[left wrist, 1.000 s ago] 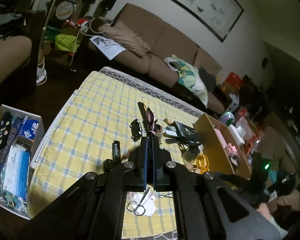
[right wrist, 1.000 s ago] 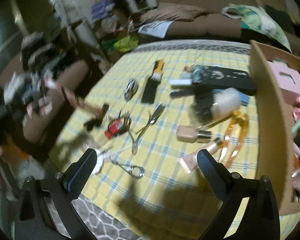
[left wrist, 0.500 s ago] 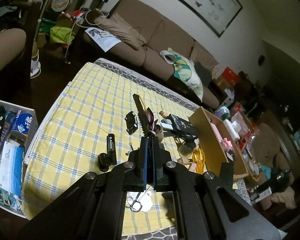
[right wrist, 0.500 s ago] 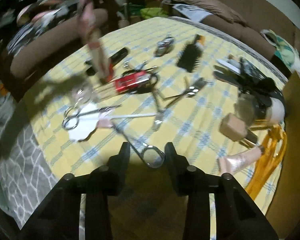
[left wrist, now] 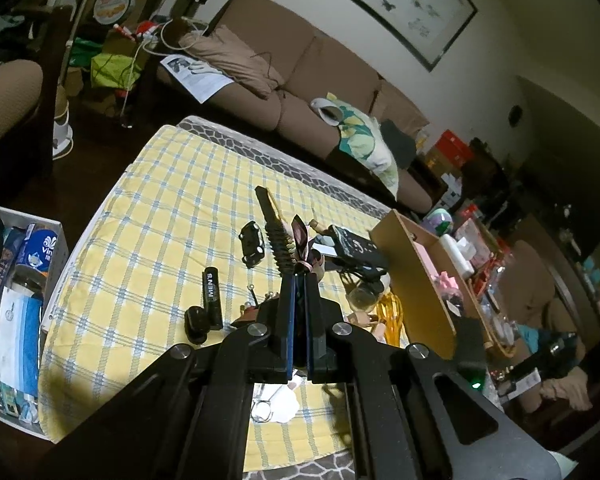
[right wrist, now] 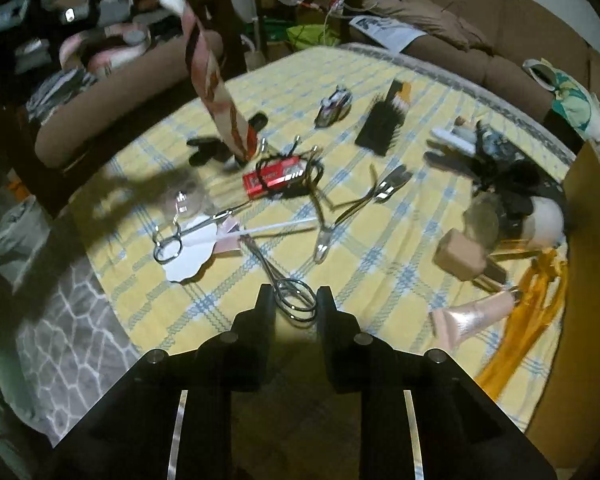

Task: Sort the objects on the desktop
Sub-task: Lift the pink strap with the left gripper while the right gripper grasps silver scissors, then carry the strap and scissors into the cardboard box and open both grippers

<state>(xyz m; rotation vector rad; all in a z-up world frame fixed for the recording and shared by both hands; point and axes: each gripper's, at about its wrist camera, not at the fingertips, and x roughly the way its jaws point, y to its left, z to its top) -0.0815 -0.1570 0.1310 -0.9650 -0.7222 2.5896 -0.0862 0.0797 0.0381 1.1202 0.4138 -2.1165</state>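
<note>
Wire-loop metal curler (right wrist: 294, 300) between closing right tool (right wrist: 294, 300), checked yellow cloth (right wrist: 380, 264)

A table under a yellow checked cloth (right wrist: 388, 248) carries the clutter. Near the front edge lie steel scissors (right wrist: 292, 296); left of them a second pair (right wrist: 180, 236) rests on white paper. Farther back sit a red packet (right wrist: 278, 176), a black brush (right wrist: 382, 124) and a small toy car (right wrist: 334, 108). At the right edge stands a cardboard box (right wrist: 592, 264).

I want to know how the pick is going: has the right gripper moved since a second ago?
Yes. The right gripper has come down toward the yellow checked cloth; its jaws are closing around the metal ring handles.
</note>
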